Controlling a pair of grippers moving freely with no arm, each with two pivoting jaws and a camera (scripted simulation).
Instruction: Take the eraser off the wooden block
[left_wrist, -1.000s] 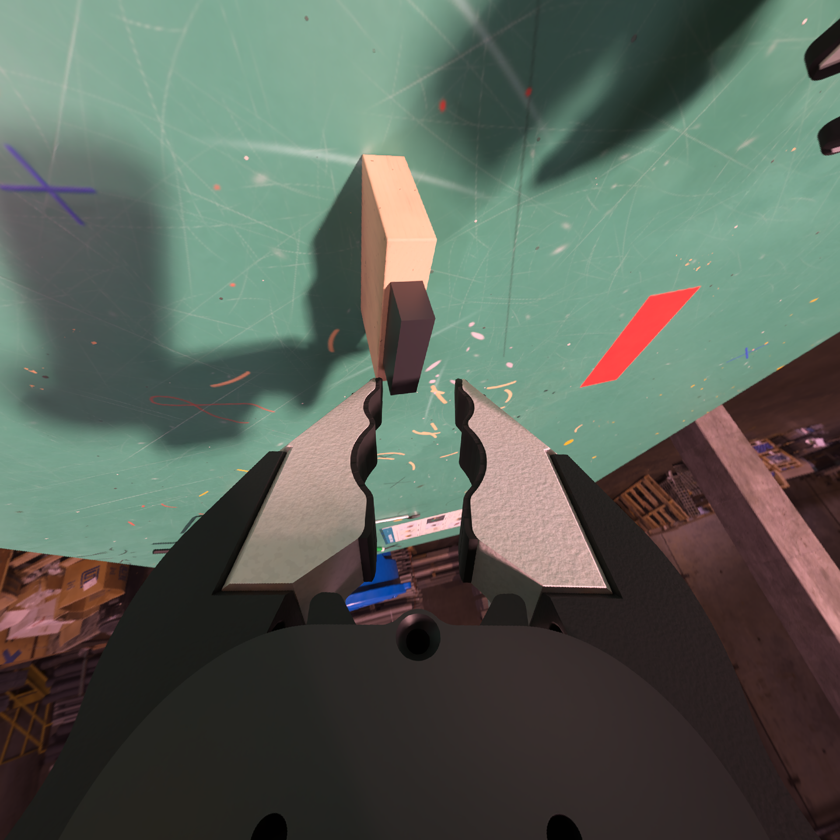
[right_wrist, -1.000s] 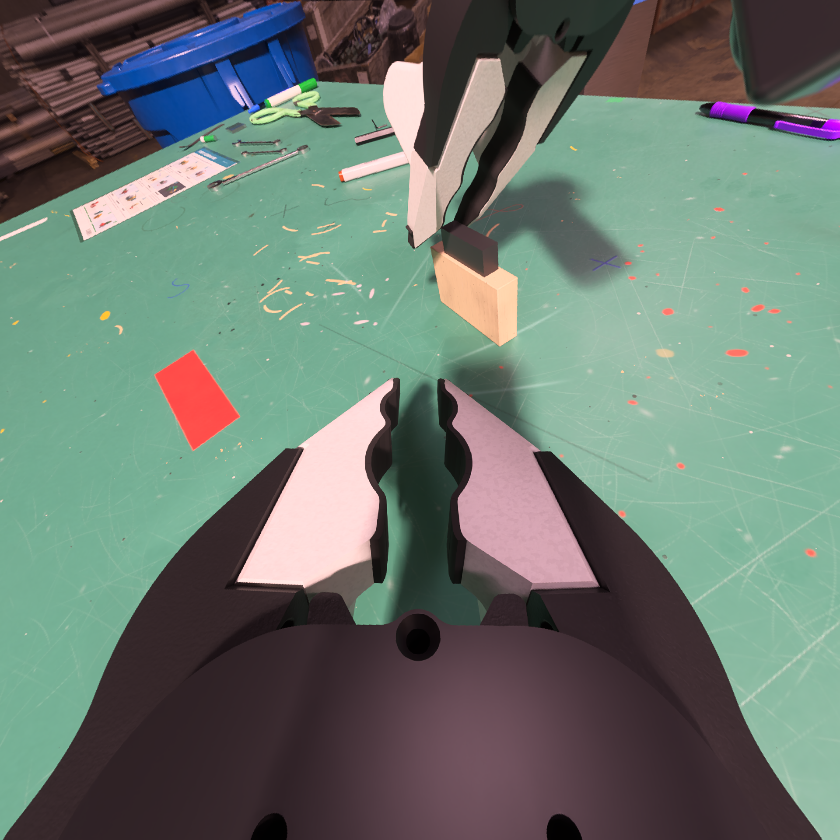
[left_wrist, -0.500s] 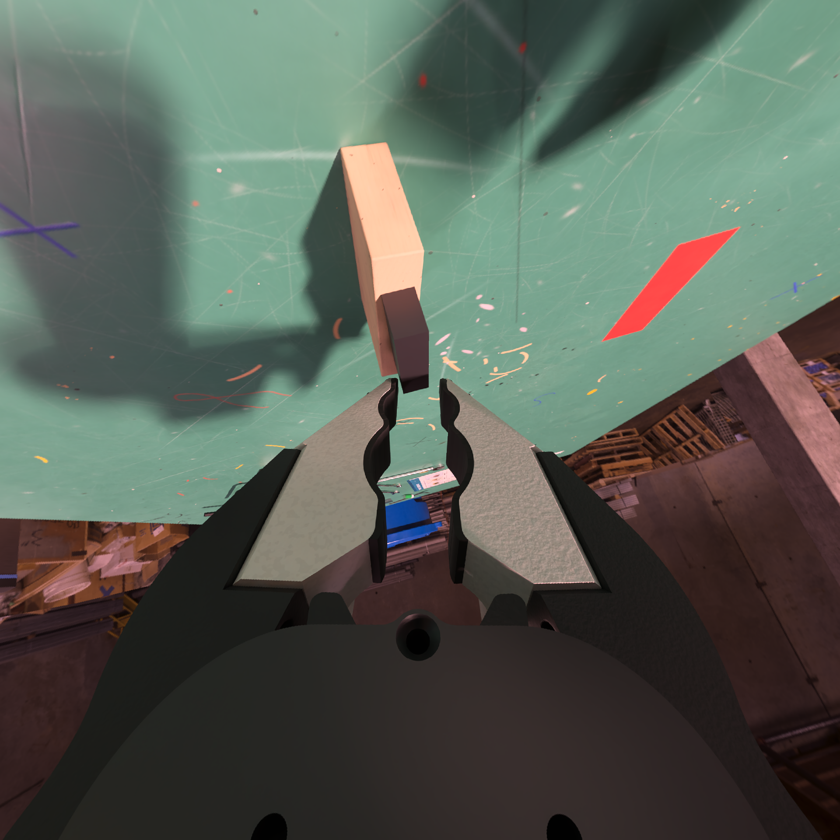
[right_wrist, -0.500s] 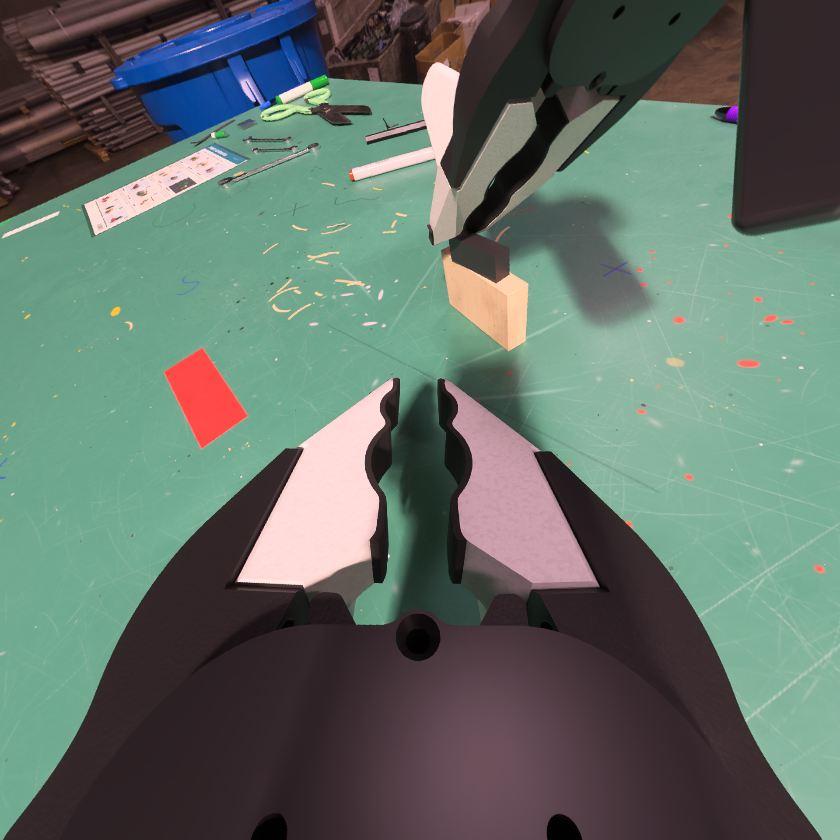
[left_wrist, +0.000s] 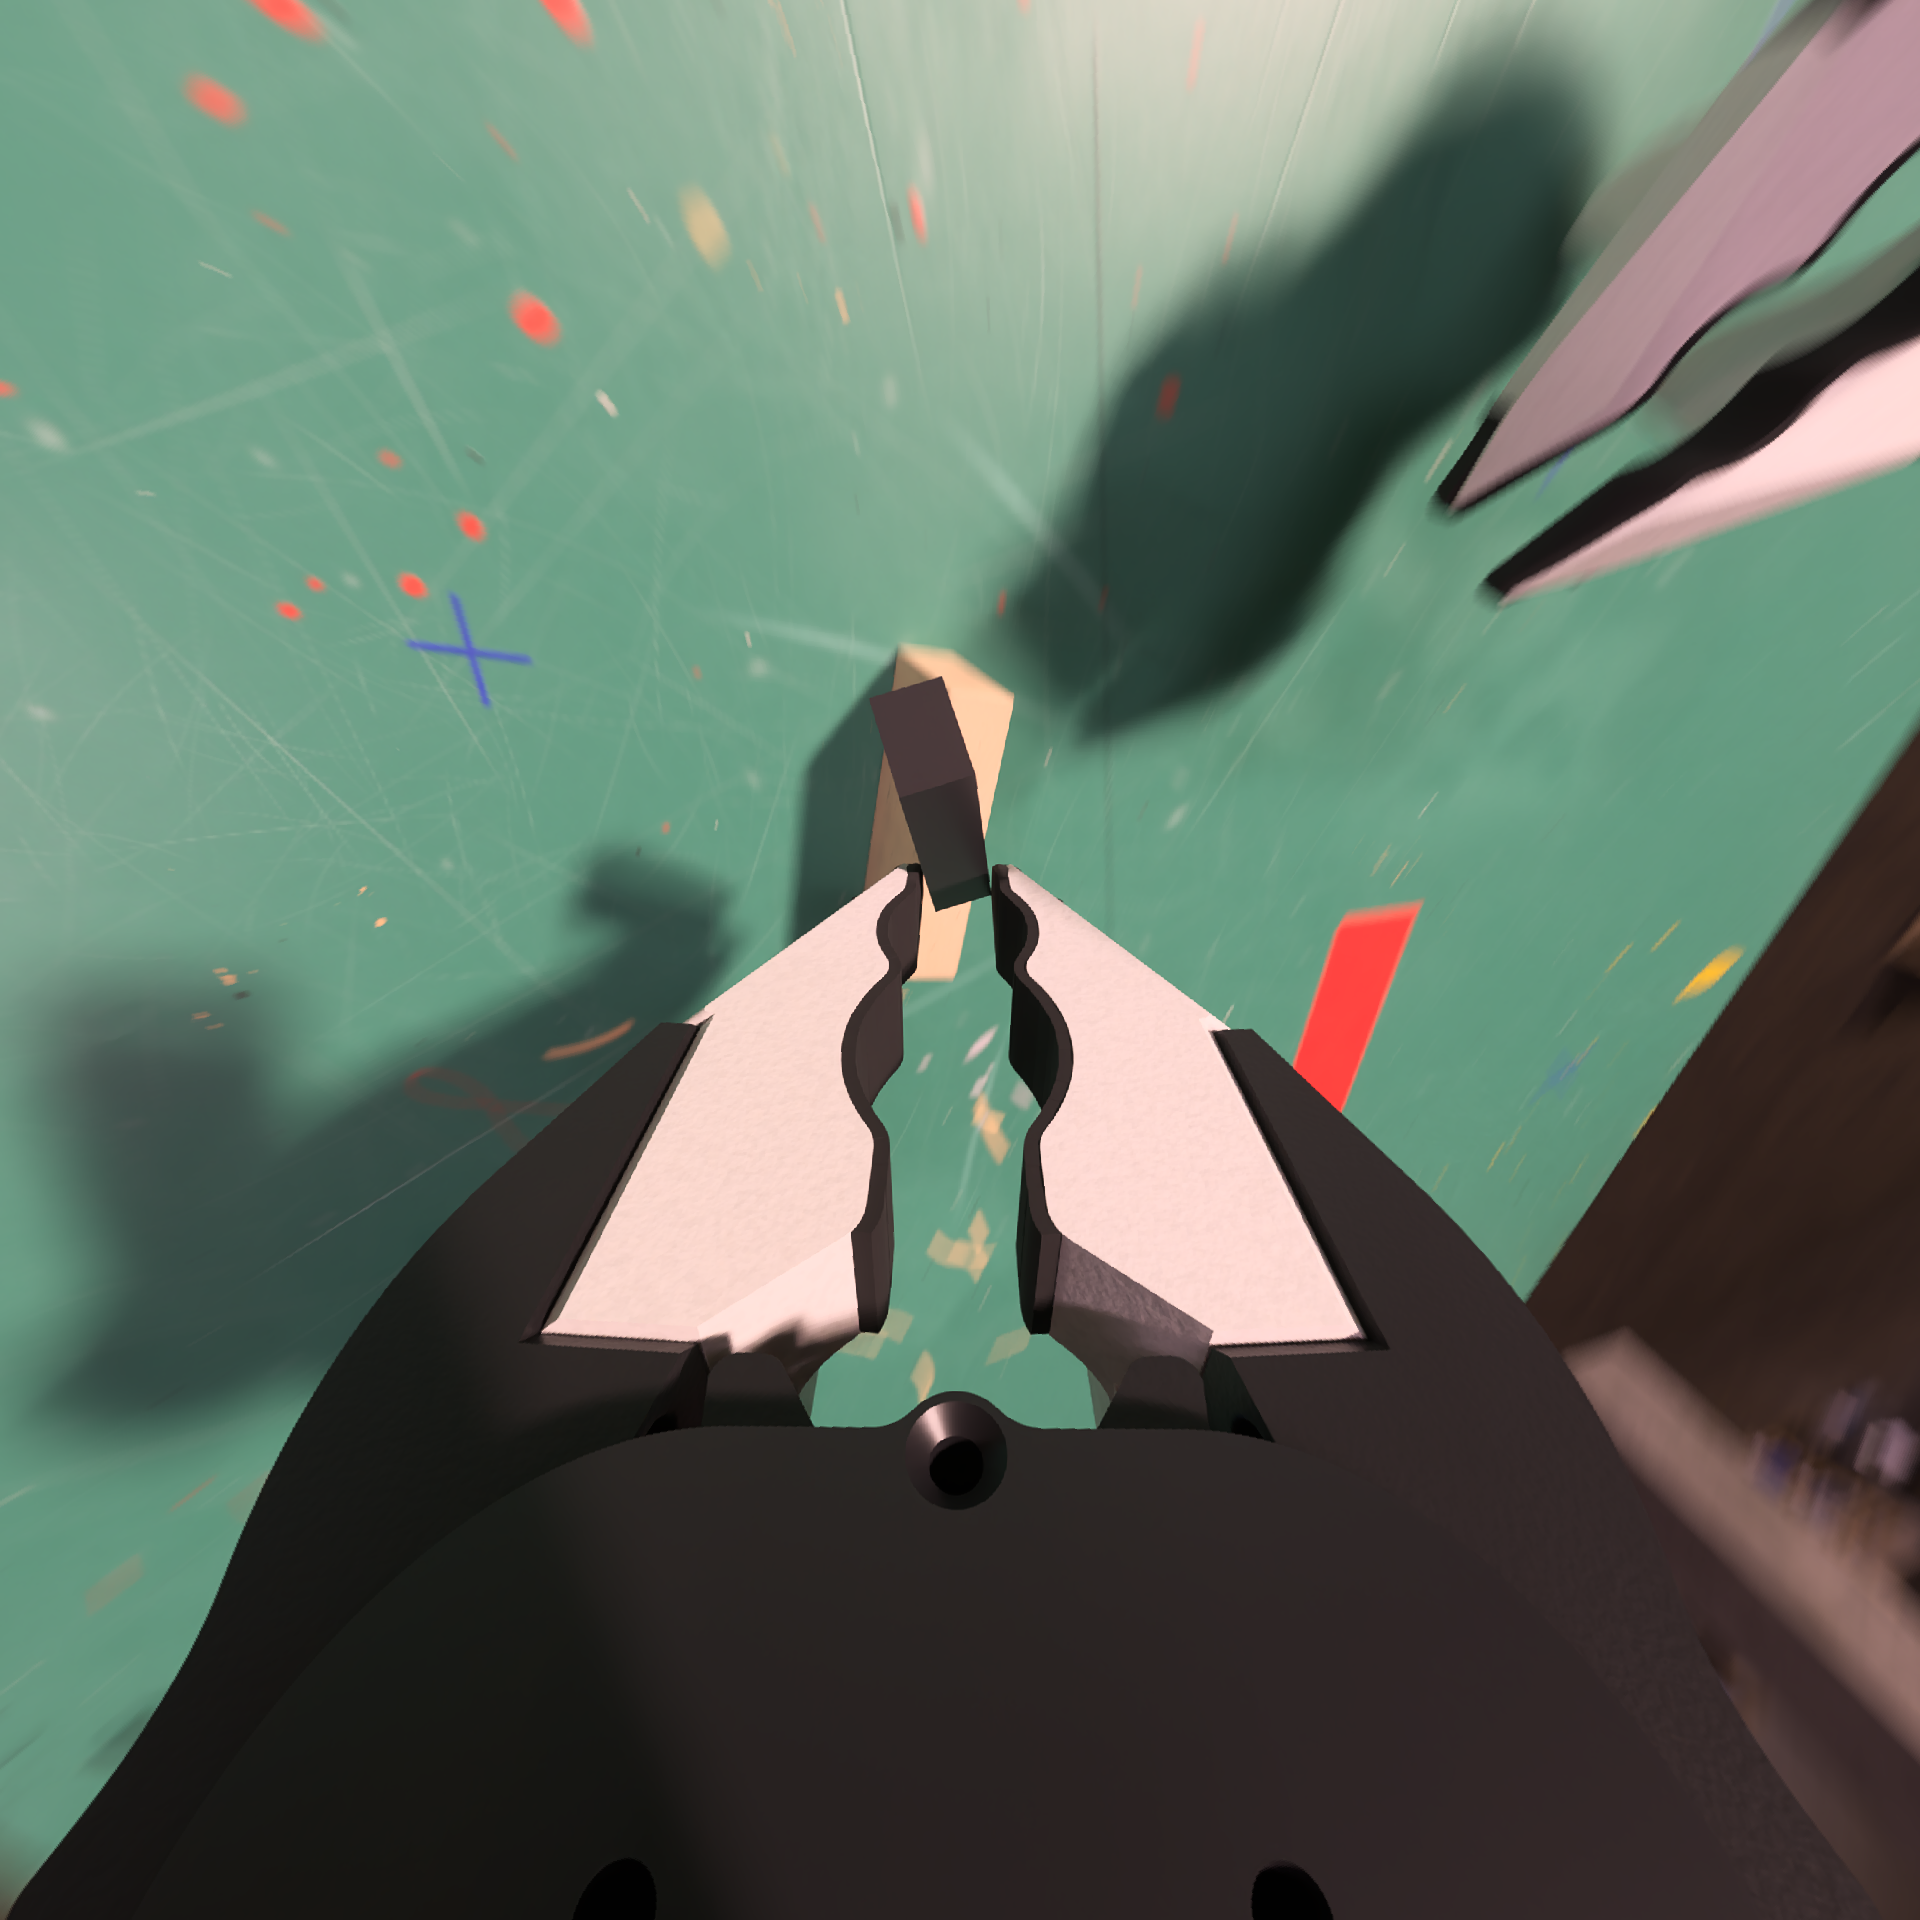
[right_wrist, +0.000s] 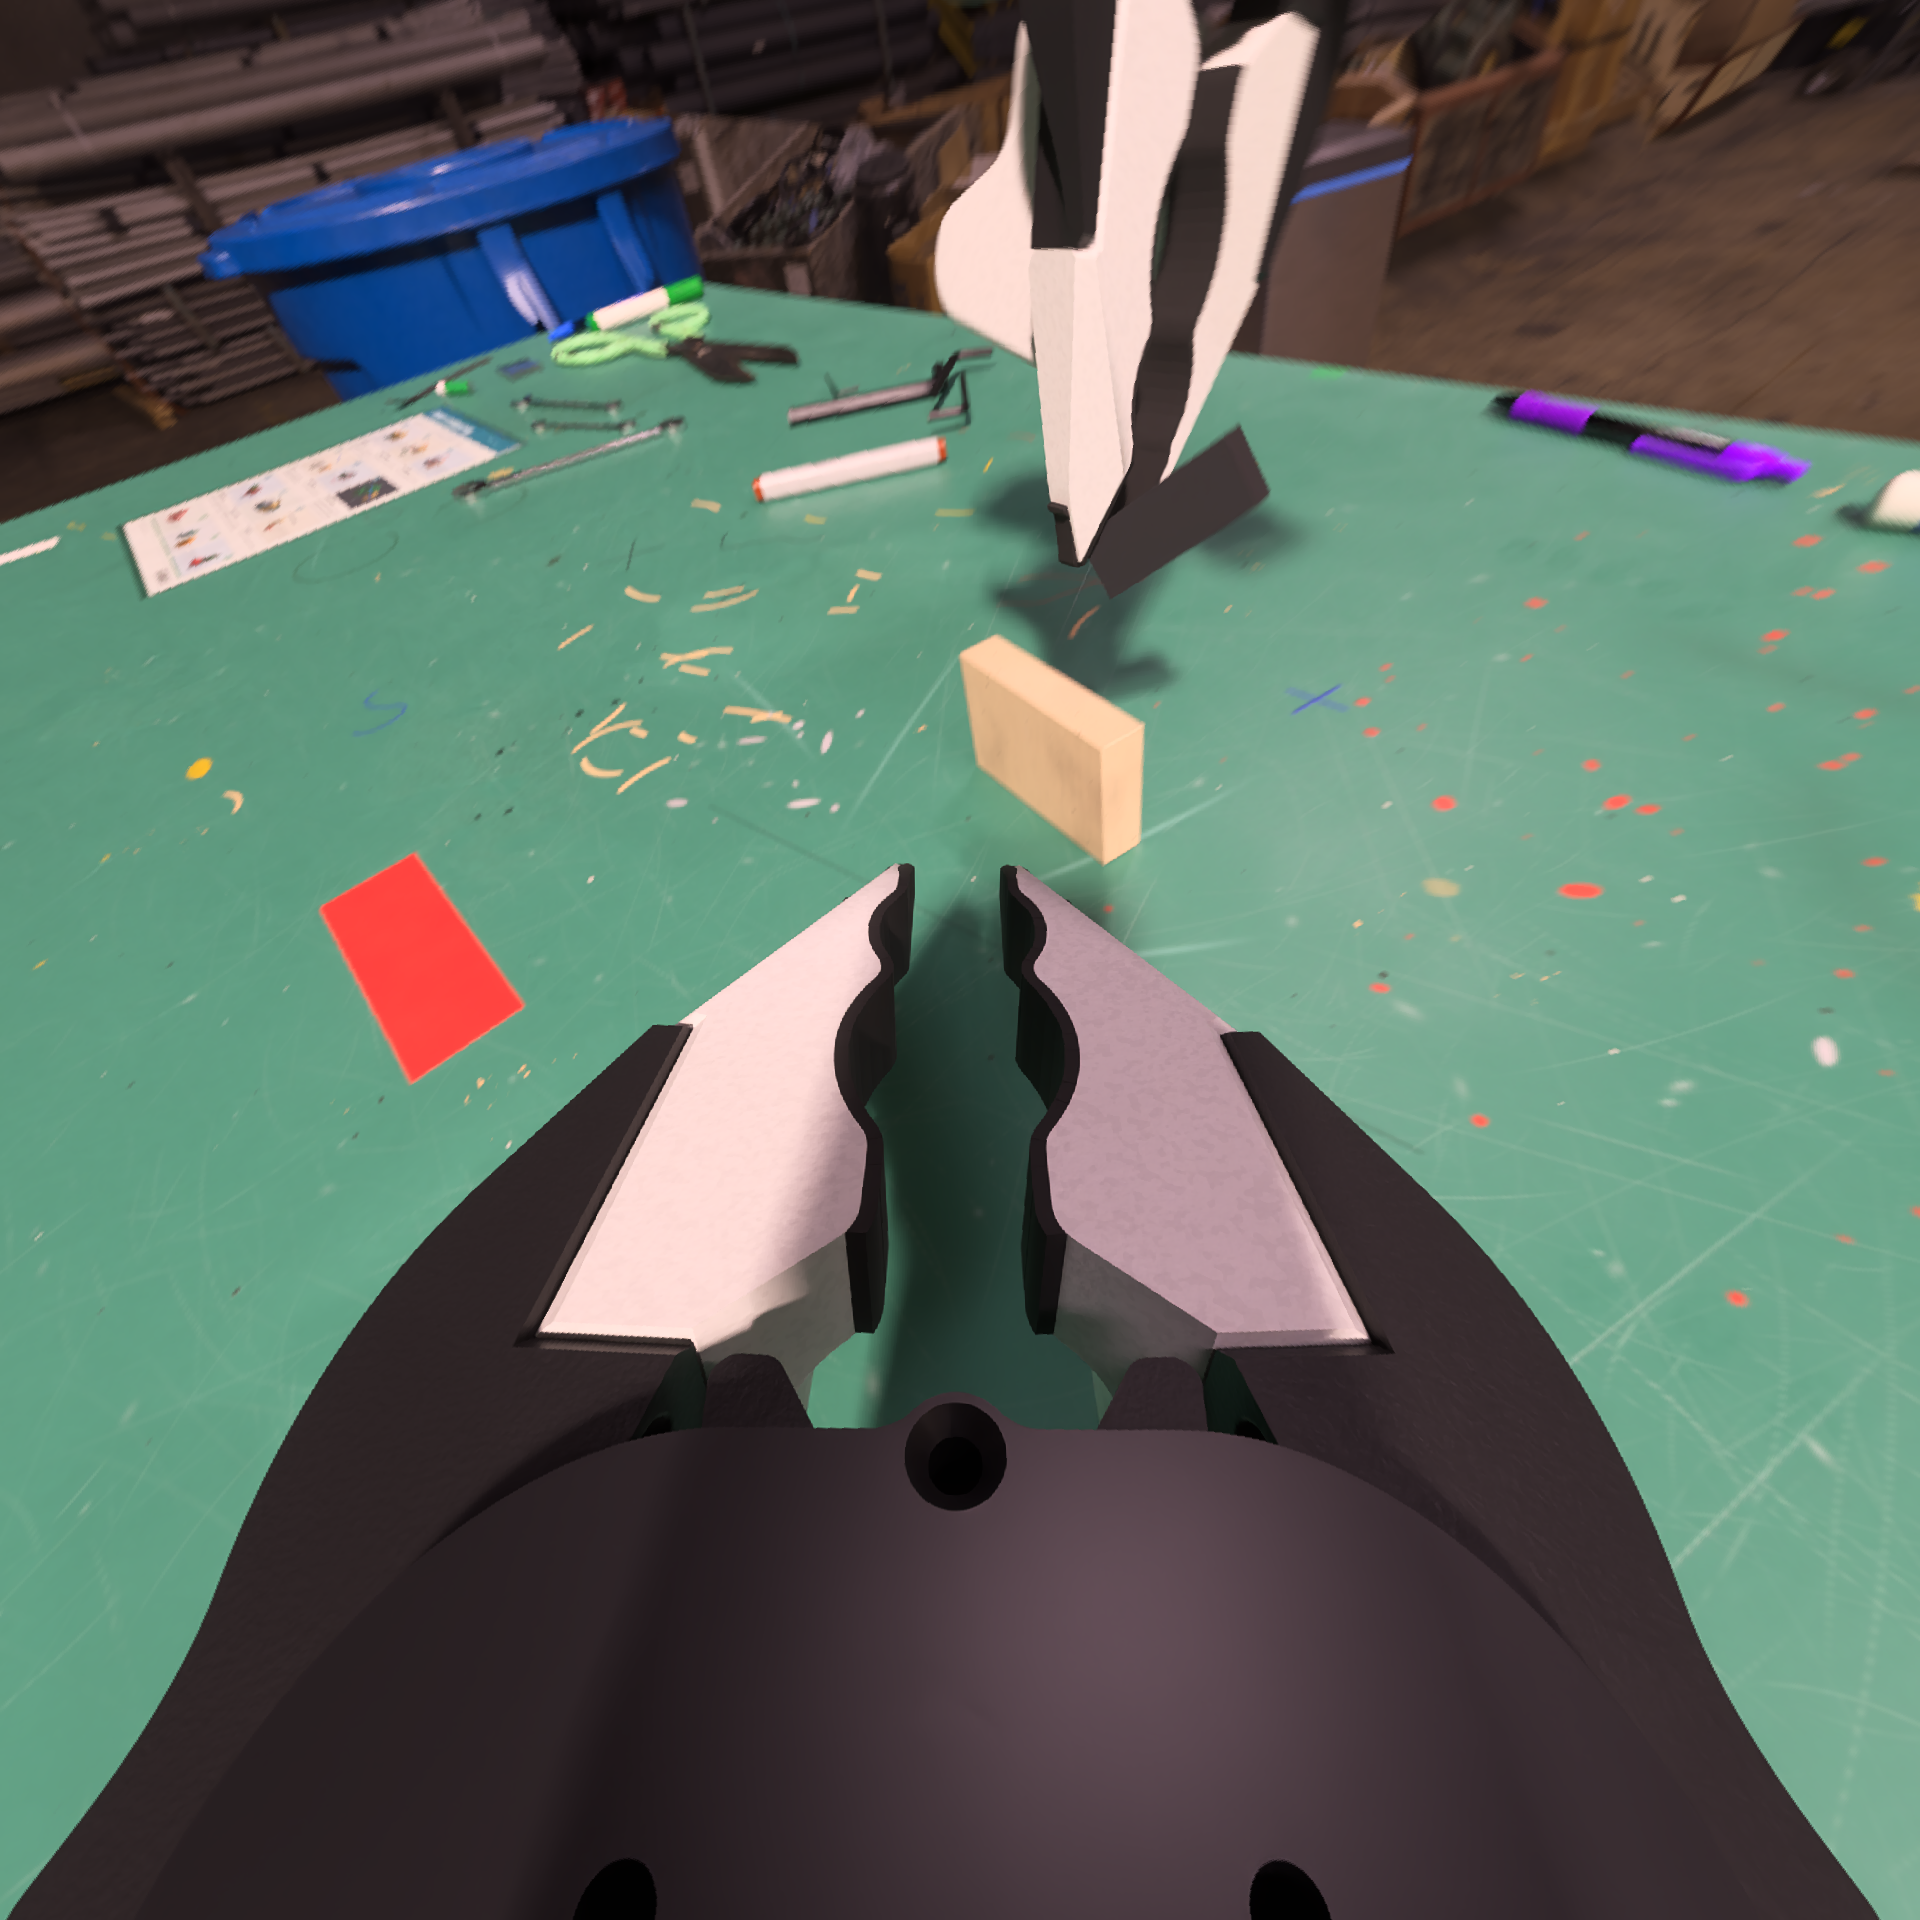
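Note:
My left gripper (left_wrist: 956, 883) is shut on the dark grey eraser (left_wrist: 930, 800), gripping its near end at the fingertips. In the right wrist view the left gripper (right_wrist: 1091, 540) holds the eraser (right_wrist: 1184, 509) tilted in the air, clear above the wooden block (right_wrist: 1049, 748). The block stands on its long edge on the green table with its top bare; in the left wrist view it (left_wrist: 992, 717) lies behind the eraser. My right gripper (right_wrist: 956, 878) is empty, with a narrow gap between its jaws, low over the table just short of the block; it also shows in the left wrist view (left_wrist: 1475, 545).
A red rectangle (right_wrist: 416, 966) lies flat left of my right gripper. At the far edge are a white marker (right_wrist: 847, 468), green scissors (right_wrist: 644, 338), wrenches, a leaflet (right_wrist: 312, 488) and a purple knife (right_wrist: 1652, 447). A blue tub (right_wrist: 468, 249) stands beyond the table.
My left gripper closed on the eraser and lifted it off the block, up and back, tilting as it went. The block stayed put. My right gripper barely moved.

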